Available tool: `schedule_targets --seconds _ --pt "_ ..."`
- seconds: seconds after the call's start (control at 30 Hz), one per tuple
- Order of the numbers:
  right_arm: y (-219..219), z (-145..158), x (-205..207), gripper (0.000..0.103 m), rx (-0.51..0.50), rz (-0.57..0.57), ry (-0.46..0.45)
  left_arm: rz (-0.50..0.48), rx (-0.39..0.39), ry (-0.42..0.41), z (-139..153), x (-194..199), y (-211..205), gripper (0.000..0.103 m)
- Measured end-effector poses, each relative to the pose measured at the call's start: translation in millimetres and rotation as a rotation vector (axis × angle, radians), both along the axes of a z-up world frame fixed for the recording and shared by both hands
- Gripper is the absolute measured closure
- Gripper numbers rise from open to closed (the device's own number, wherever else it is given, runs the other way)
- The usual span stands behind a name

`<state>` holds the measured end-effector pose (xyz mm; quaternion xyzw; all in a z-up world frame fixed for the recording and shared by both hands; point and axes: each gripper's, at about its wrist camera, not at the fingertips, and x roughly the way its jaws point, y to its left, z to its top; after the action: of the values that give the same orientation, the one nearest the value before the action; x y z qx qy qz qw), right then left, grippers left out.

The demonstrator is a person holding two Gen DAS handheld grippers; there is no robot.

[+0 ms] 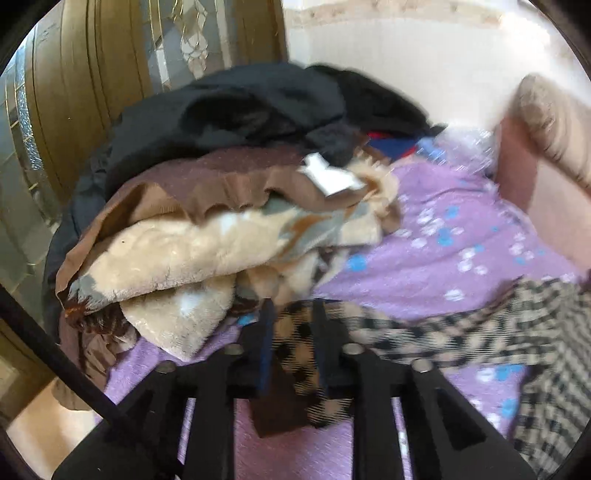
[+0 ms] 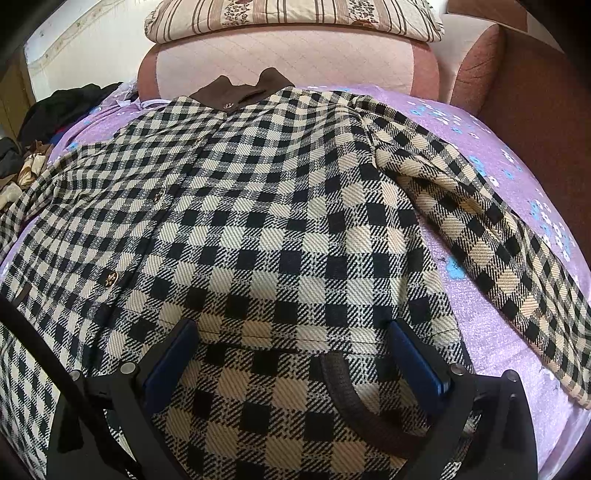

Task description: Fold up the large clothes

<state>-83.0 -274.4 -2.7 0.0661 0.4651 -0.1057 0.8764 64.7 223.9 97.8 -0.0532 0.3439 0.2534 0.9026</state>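
A black-and-beige checked jacket with a brown collar lies spread on the purple flowered bedspread. Its right sleeve lies out to the right. My right gripper is open, its fingers wide apart just above the jacket's lower hem. In the left wrist view my left gripper is shut on the jacket's left sleeve end, which has a brown lining. The sleeve stretches away to the right.
A pile of other clothes, black, brown and cream fleece, lies on the bedspread to the left of the jacket. A pink padded headboard with a striped pillow stands beyond the collar. A wooden door stands behind the pile.
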Motion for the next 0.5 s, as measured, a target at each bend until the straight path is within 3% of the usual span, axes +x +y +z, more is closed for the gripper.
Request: schedule_targets --seconds 0.07,0.17,0.23,0.33,0.5 --pt "-1 0 1 0.0 0.004 0.003 -0.004 -0.04 -0.022 -0.058 7 -10 -14 0.057" --pt "-2 1 -1 0.0 0.013 0.01 -0.014 -0.169 -0.041 -0.09 11 -27 -50 0.044" --pt "-4 4 -5 0.0 0.022 0.025 -0.02 -0.275 -0.045 -0.076 5 -36 -83 0.043" --pt "-15 12 -18 0.009 -0.009 0.009 -0.034 -0.431 -0.05 -0.038 -4 -46 -131 0.042" --pt "-85 23 -65 0.01 0.087 -0.199 -0.055 -0.605 0.007 0.016 -22 -73 -188 0.041"
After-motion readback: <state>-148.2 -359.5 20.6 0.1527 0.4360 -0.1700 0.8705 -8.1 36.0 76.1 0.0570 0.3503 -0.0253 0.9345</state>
